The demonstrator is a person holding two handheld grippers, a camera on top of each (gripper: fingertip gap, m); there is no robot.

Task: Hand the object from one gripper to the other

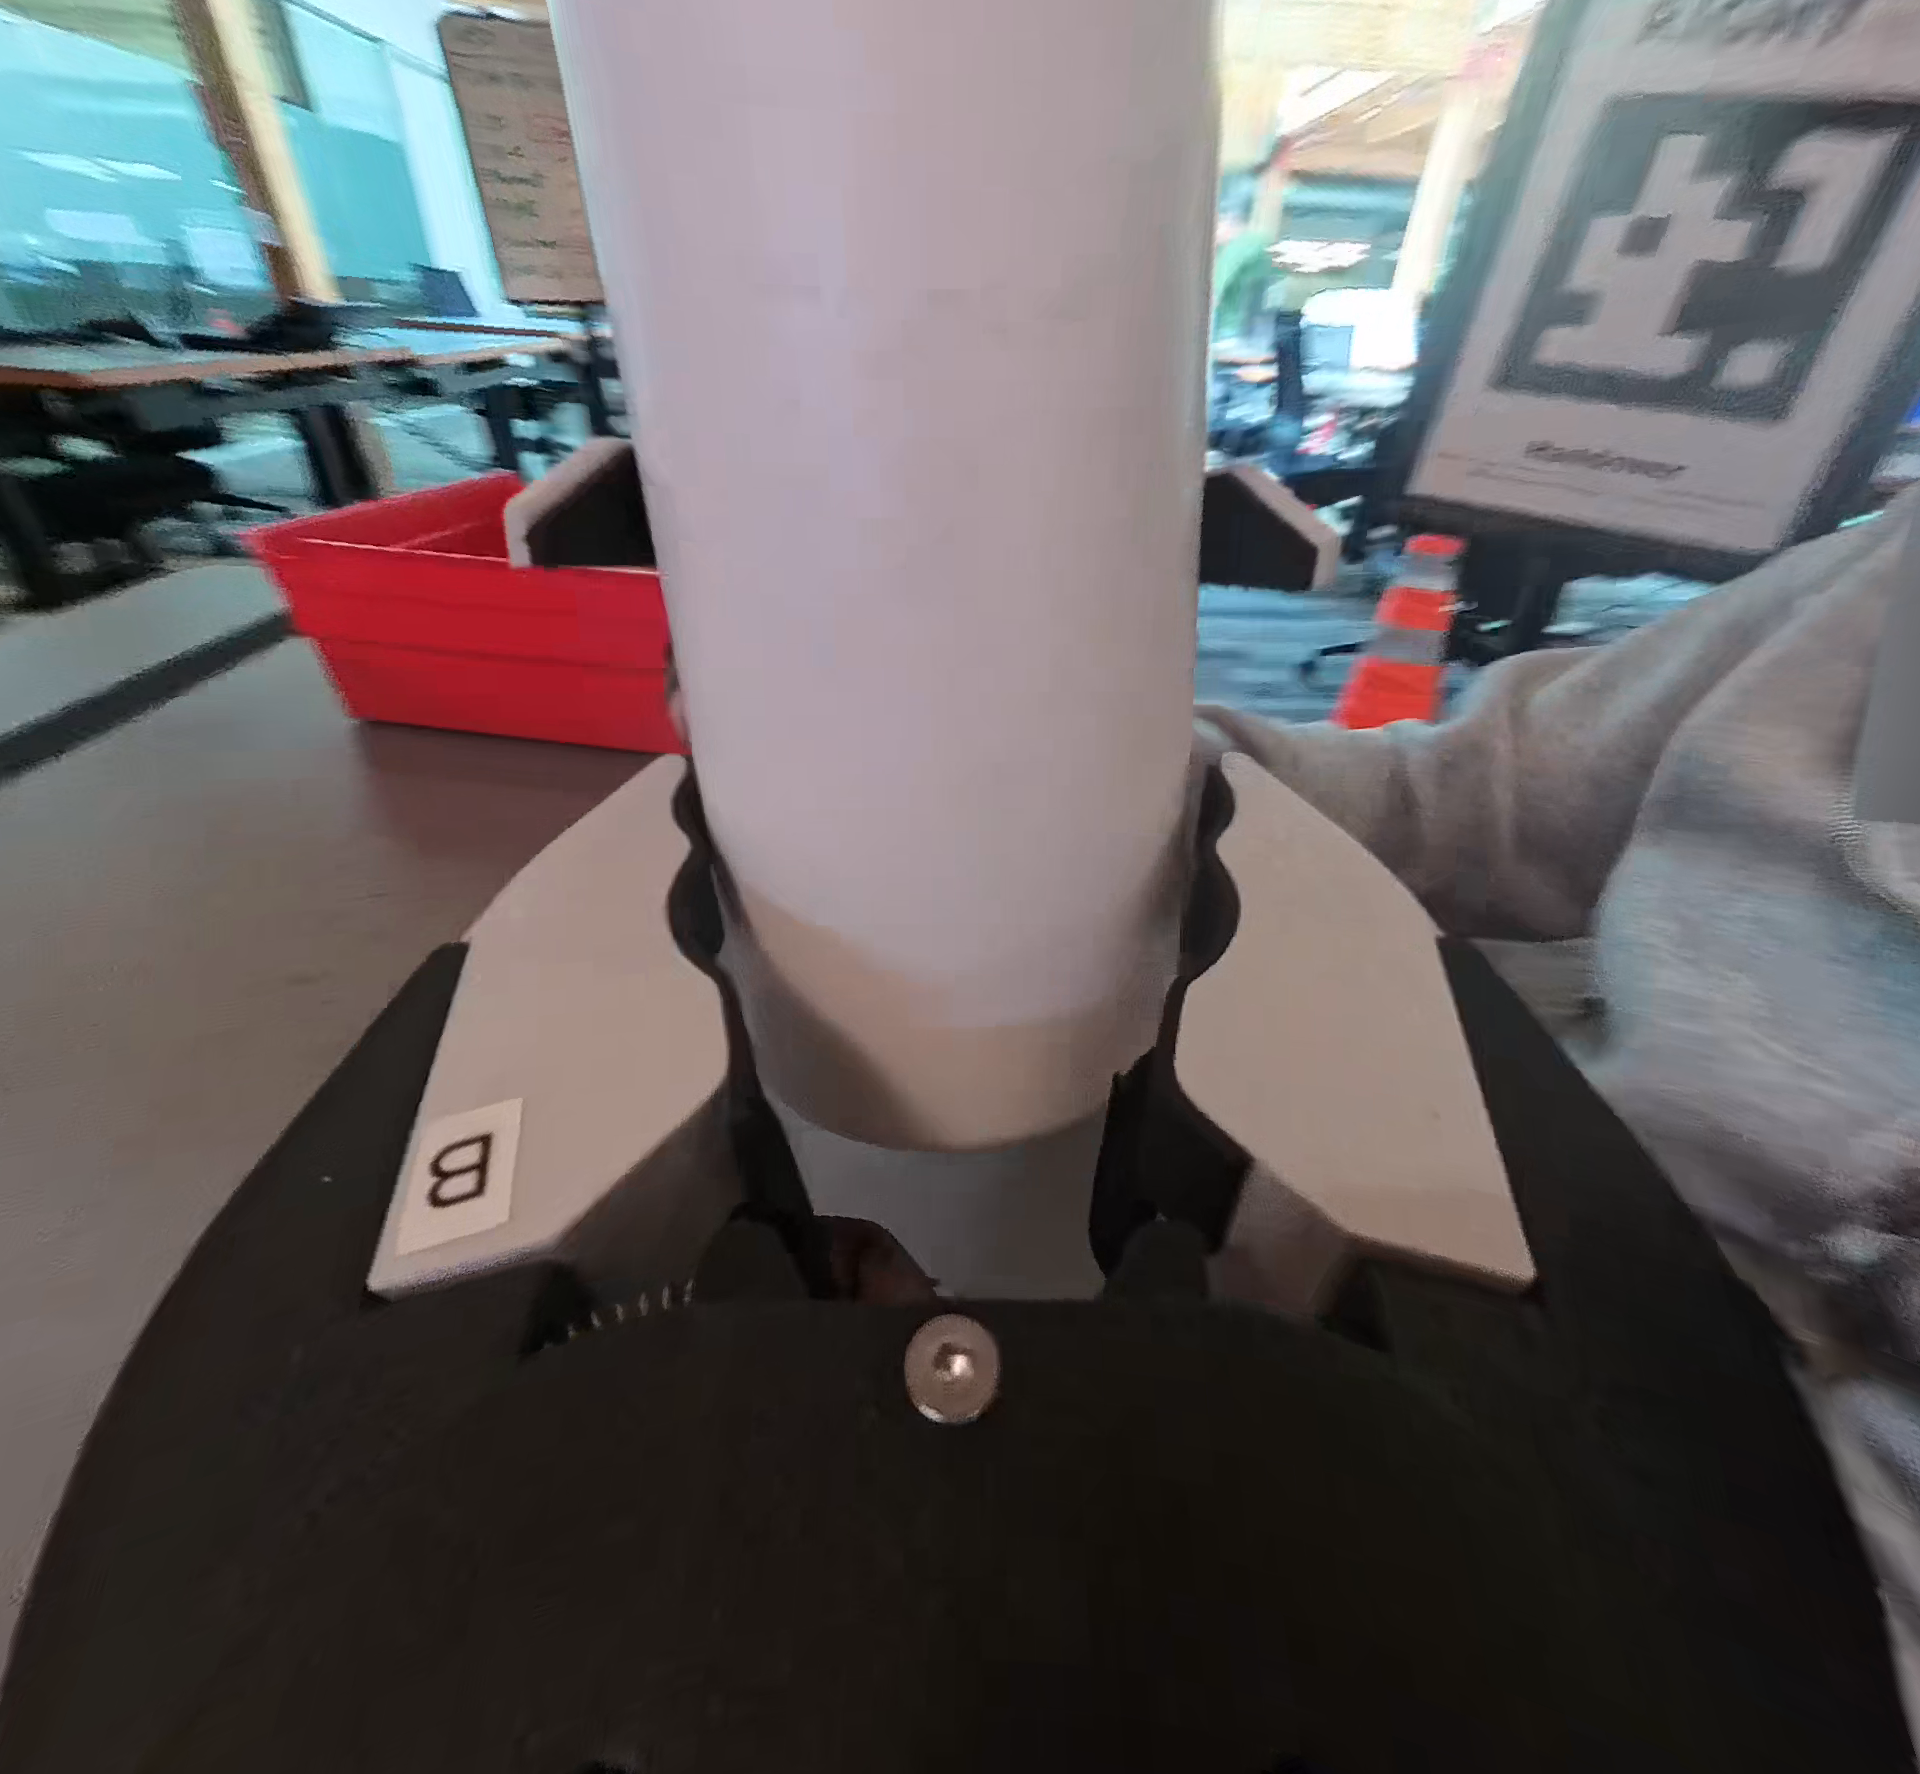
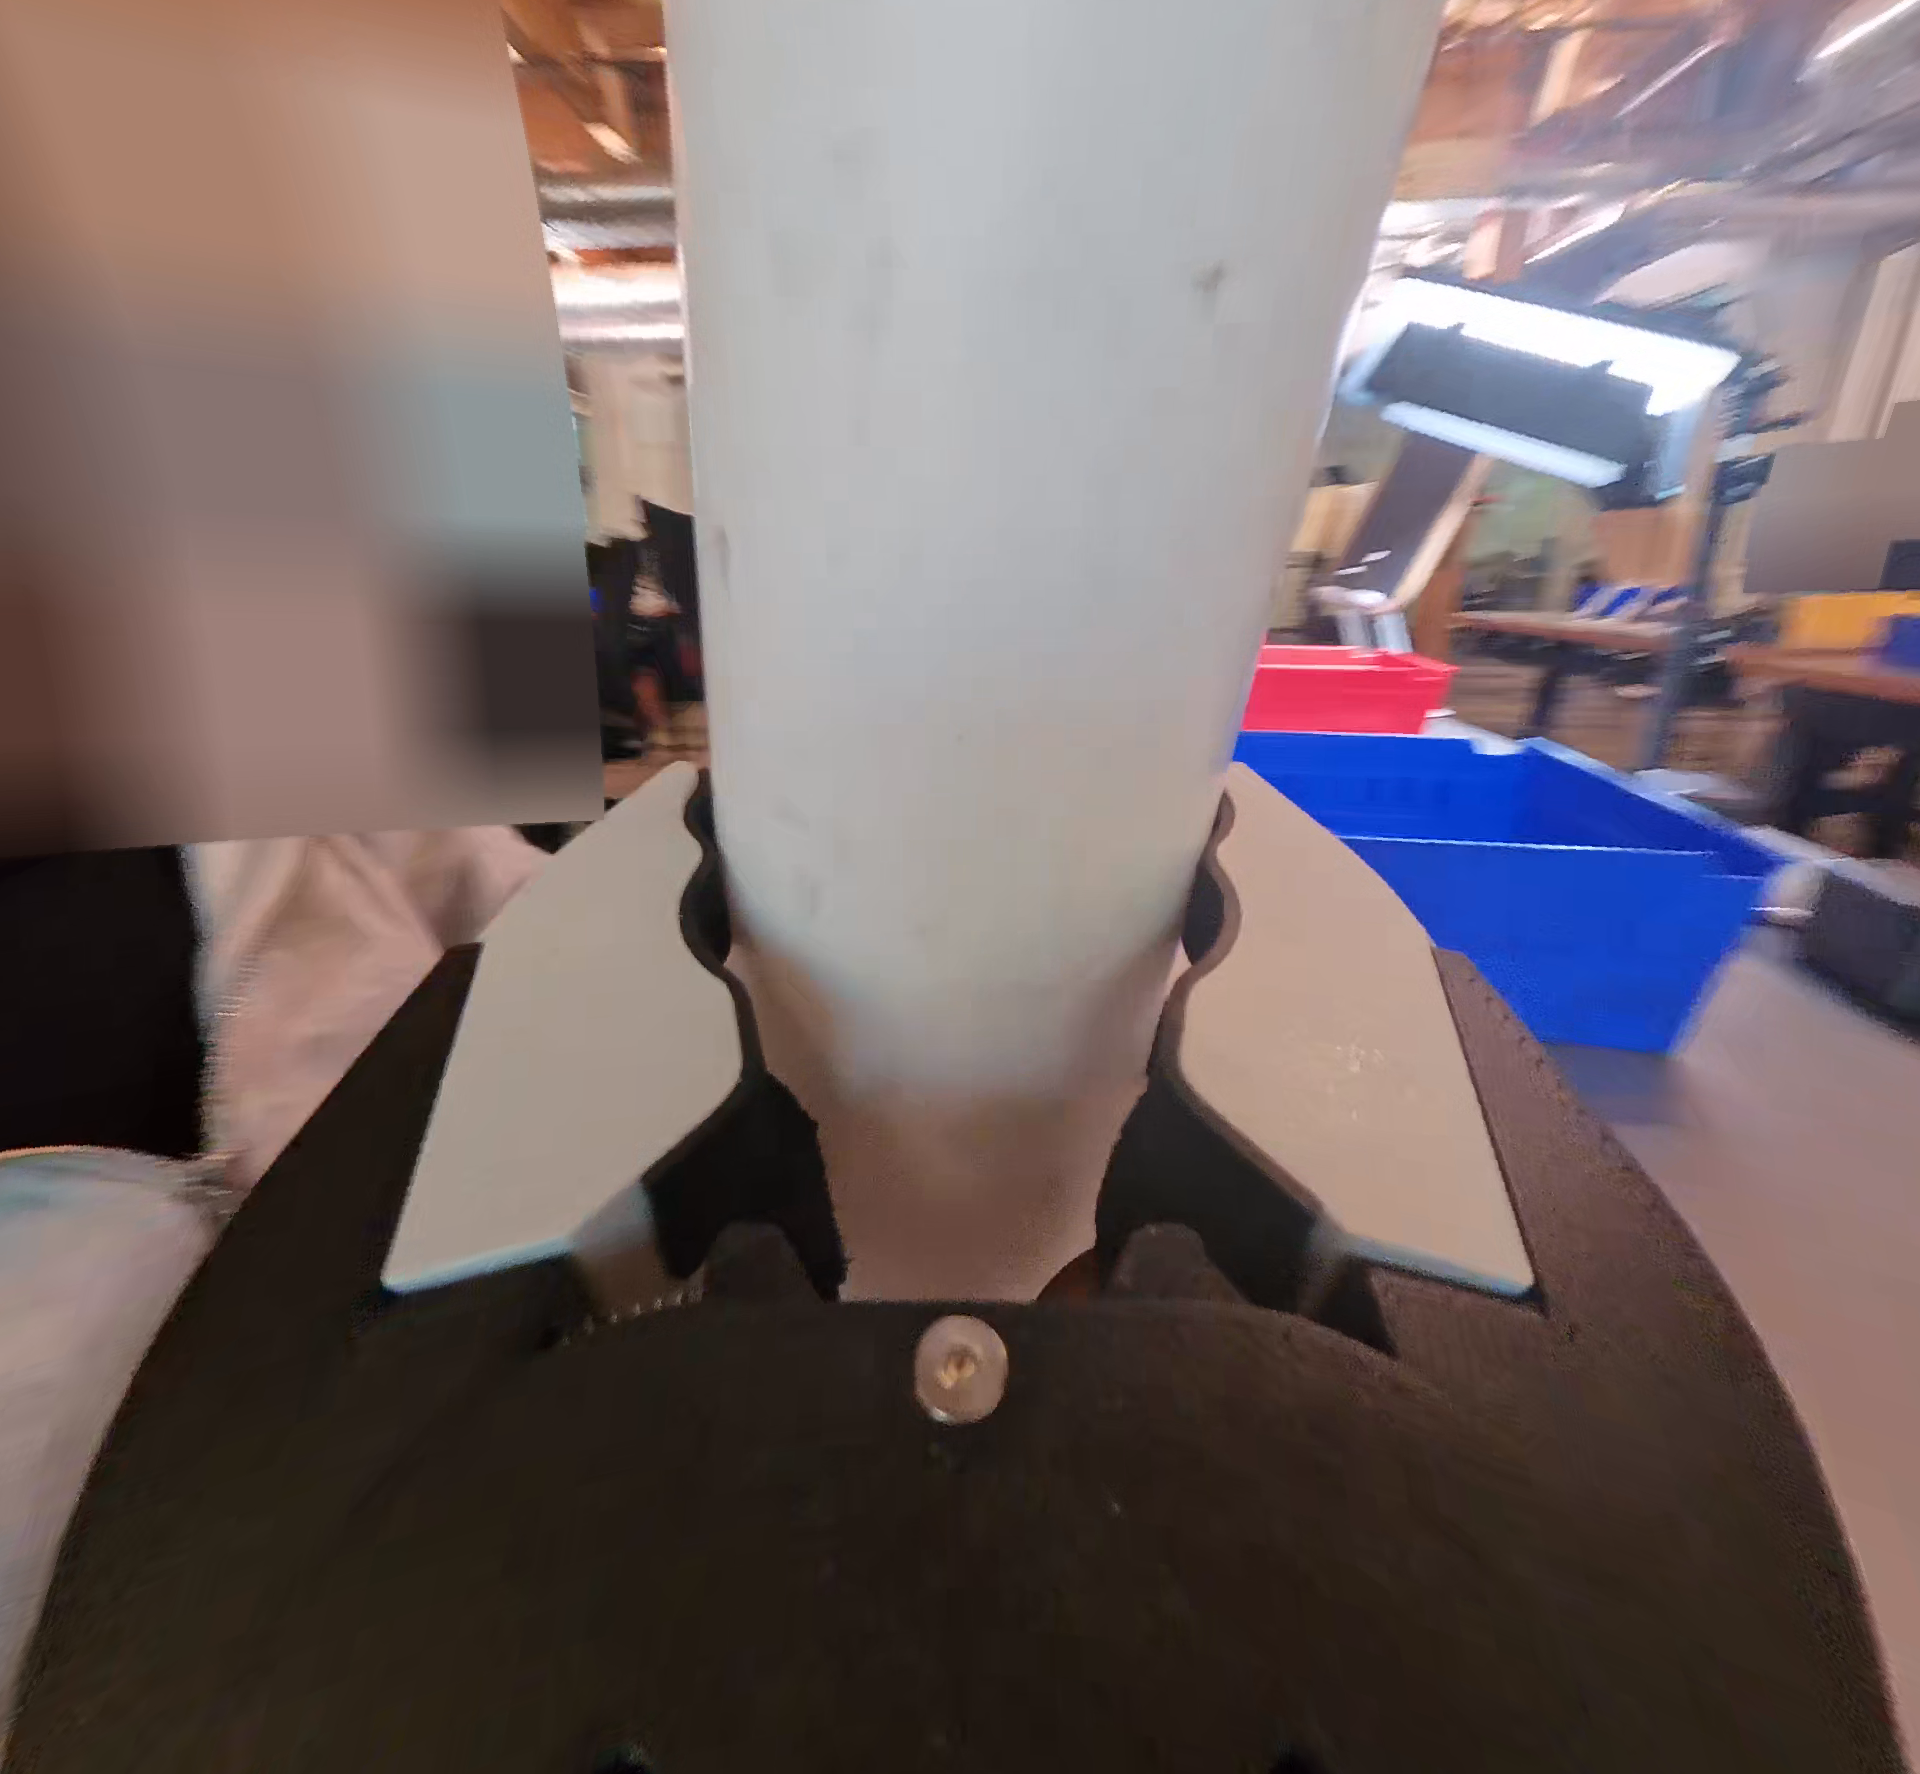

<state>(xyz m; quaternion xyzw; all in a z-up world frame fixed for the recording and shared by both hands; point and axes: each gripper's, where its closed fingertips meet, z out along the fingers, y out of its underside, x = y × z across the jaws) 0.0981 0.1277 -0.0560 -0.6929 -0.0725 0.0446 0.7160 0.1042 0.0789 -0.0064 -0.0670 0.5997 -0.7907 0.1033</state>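
Observation:
A white cylinder (image 1: pixel 914 374) fills the middle of the left wrist view and runs up out of the top of the frame. My left gripper (image 1: pixel 951 789) is shut on its lower end, with both grey fingers (image 1: pixel 582 997) pressed against its sides. The cylinder (image 2: pixel 987 374) also shows in the right wrist view, where my right gripper (image 2: pixel 961 789) is shut on it the same way. In the left wrist view, two dark fingertips (image 1: pixel 571 509) of the other gripper stand on either side of the cylinder farther along it.
A red bin (image 1: pixel 468 623) sits on the dark table (image 1: pixel 208 893) behind the cylinder. A grey sleeve (image 1: pixel 1558 789) and a black-and-white marker board (image 1: pixel 1683 270) are at the right. A blue bin (image 2: pixel 1538 893) and a red bin (image 2: pixel 1340 685) are at the right. An orange cone (image 1: pixel 1403 633) stands on the floor. There is about 6 cm between the tips of the two grippers.

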